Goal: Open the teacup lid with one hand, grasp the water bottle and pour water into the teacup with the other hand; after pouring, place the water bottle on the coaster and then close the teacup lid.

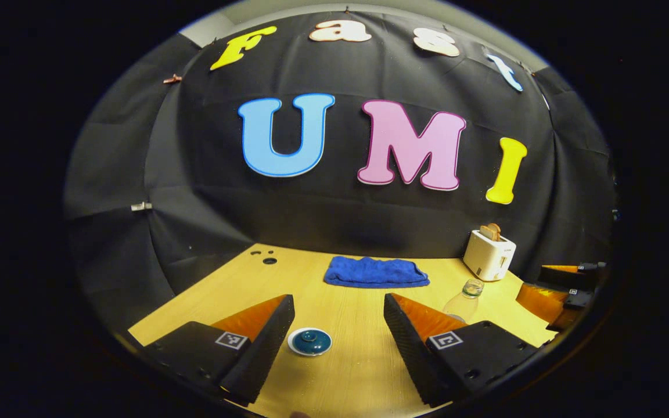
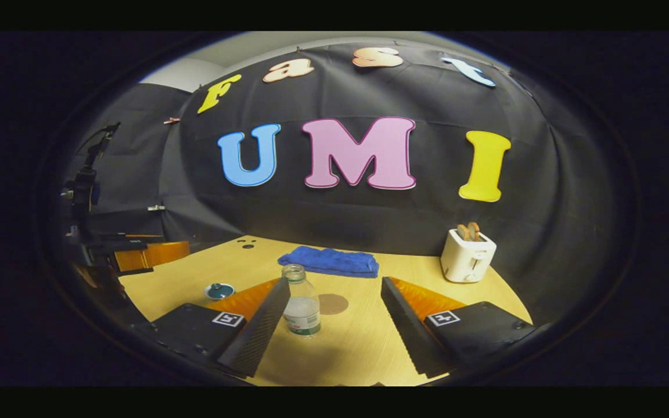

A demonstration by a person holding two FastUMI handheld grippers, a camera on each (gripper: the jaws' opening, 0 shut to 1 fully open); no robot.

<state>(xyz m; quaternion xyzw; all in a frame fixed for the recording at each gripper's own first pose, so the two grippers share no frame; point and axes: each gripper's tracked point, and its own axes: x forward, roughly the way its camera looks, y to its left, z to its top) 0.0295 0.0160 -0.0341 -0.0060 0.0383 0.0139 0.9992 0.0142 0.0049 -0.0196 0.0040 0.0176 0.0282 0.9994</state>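
The open left gripper [image 1: 339,342] faces the teacup lid [image 1: 309,341]; the open right gripper [image 2: 334,325] faces the upright bottle [image 2: 301,302].

Both cameras ride low over the table [image 1: 334,313], facing the back wall. The left gripper view sits close behind the teacup lid [image 1: 309,341]; the right gripper view sits close behind the water bottle [image 2: 301,302]. Both views share the blue towel [image 2: 330,261] and toaster [image 2: 467,255] far ahead
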